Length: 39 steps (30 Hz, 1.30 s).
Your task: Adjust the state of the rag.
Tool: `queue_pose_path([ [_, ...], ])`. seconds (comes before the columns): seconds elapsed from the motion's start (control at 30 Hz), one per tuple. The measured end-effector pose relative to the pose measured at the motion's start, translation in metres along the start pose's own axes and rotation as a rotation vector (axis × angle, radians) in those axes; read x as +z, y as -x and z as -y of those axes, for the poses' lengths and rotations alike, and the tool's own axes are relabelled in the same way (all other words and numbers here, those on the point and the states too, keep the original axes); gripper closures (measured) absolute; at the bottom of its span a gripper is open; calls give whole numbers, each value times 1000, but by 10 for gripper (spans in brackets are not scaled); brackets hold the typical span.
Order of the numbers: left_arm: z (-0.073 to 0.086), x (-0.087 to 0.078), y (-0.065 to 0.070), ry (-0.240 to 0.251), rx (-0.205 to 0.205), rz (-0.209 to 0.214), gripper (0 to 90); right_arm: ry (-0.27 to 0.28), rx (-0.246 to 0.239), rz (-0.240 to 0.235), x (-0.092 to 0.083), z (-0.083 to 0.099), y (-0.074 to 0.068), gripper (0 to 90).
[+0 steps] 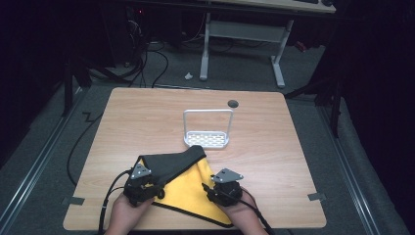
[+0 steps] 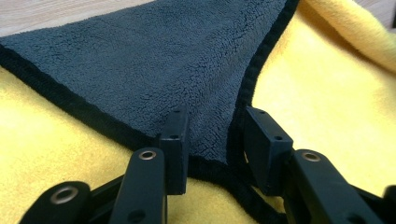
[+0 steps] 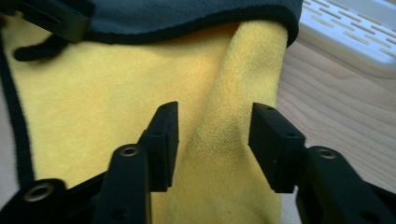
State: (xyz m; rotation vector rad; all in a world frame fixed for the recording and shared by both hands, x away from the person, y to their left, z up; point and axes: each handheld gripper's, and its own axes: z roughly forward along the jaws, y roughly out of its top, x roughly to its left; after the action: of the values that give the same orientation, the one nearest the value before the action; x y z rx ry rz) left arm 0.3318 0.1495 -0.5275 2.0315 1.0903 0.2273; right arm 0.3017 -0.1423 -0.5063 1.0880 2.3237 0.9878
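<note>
A cloth with a yellow face (image 1: 188,193) lies at the table's near edge, its dark grey side folded over as a flap (image 1: 169,164). My left gripper (image 1: 147,188) is open over the cloth's left part. In the left gripper view its jaws (image 2: 215,140) stand apart on either side of the grey flap's (image 2: 154,65) black-hemmed corner, above the yellow cloth (image 2: 327,102). My right gripper (image 1: 218,190) is open on the cloth's right side. Its jaws (image 3: 212,140) straddle a raised yellow fold (image 3: 233,140) without closing on it.
A white perforated rack (image 1: 206,139) with a tall wire handle stands just beyond the cloth and also appears as a white rack (image 3: 345,32) in the right gripper view. A round grommet hole (image 1: 233,103) sits near the table's far edge. Bare wood (image 1: 274,147) lies to the right.
</note>
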Motion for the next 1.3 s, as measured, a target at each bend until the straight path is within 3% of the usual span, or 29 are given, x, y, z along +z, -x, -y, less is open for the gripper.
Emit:
queue_pose_path([
  [0.07,0,0,0,1,-1,2,616,-9,7,15,3,1,-1,491],
  [0.1,1,0,-1,2,-1,4,616,4,57,4,2,3,6,485],
  [0.17,1,-1,-1,3,-5,7,616,22,80,-7,-1,4,11,491],
  [0.27,1,0,-1,5,-6,9,617,78,121,45,-16,2,33,611],
  [0.33,1,0,-1,5,-6,9,617,66,141,82,-14,2,45,680],
  [0.4,1,0,-1,6,-7,10,617,11,151,80,-3,6,51,677],
  [0.47,1,0,-1,6,-7,8,617,-27,144,28,7,10,47,610],
  [0.57,1,0,-1,6,-1,4,617,-16,140,-18,9,8,34,520],
  [0.6,1,0,-1,6,-1,4,617,-16,140,-18,9,8,34,520],
  [0.63,1,0,-1,6,-1,3,617,-37,109,-4,13,7,27,511],
  [0.67,1,0,-1,6,0,3,616,-46,102,4,15,9,24,533],
  [0.73,1,0,-1,8,-1,4,617,-40,124,-29,16,10,24,640],
  [0.8,1,0,-1,8,0,4,618,-32,118,-58,15,11,23,807],
  [0.83,1,0,-1,8,1,4,618,-32,101,-42,13,11,20,857],
  [0.9,1,0,-1,9,0,4,618,-14,75,-10,6,9,22,872],
  [1.0,2,0,0,9,1,2,618,25,85,18,-9,4,30,873],
  [1.03,1,0,0,8,3,1,618,79,87,64,-30,-4,41,873],
  [1.07,1,0,0,9,3,1,618,109,91,81,-42,-8,46,870],
  [1.17,1,0,0,9,3,-1,619,176,110,91,-70,-20,54,789],
  [1.3,1,0,0,9,4,-2,620,183,111,119,-76,-19,59,765],
])
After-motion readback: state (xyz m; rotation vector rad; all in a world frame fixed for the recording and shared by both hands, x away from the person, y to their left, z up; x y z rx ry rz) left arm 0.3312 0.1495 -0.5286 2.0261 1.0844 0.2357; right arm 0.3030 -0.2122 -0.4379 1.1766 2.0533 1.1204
